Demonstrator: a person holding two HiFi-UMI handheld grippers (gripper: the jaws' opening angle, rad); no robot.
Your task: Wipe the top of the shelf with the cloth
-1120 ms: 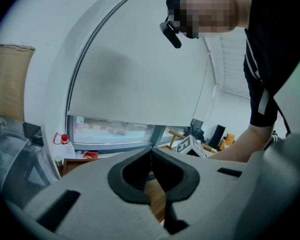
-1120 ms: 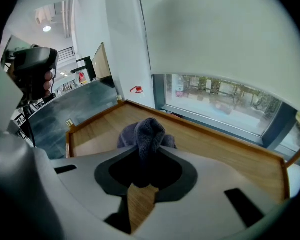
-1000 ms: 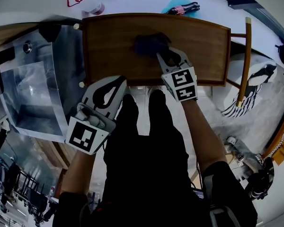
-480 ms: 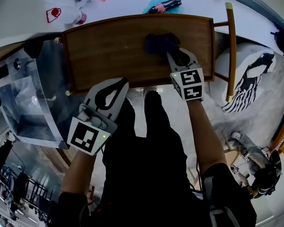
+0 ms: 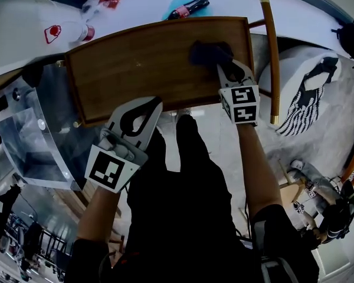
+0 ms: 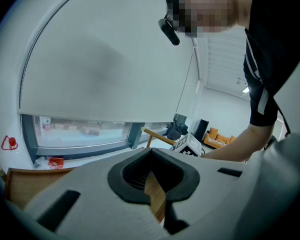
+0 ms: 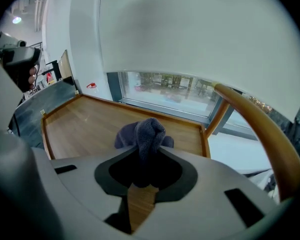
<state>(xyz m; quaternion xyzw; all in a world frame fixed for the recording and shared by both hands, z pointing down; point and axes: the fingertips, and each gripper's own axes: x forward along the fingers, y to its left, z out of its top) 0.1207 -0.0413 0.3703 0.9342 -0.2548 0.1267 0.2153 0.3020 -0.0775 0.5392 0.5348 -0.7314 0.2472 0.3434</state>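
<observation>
At the shelf [image 5: 135, 63] top's right end, right gripper [image 5: 225, 68] clamps cloth [image 5: 207, 52] mid-wipe, left gripper [image 5: 150, 106] closed, empty; next prob. sweep leftward w/ steady pressure.

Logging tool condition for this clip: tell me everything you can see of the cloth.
The cloth is dark blue-grey, soft and knit-looking, bunched into a crumpled wad rather than spread flat. The right gripper is shut on it, its jaws pinching the near part while a rounded fold bulges up beyond them. It rests on the wooden shelf top, toward the person's right end. Nothing else touches it.
</observation>
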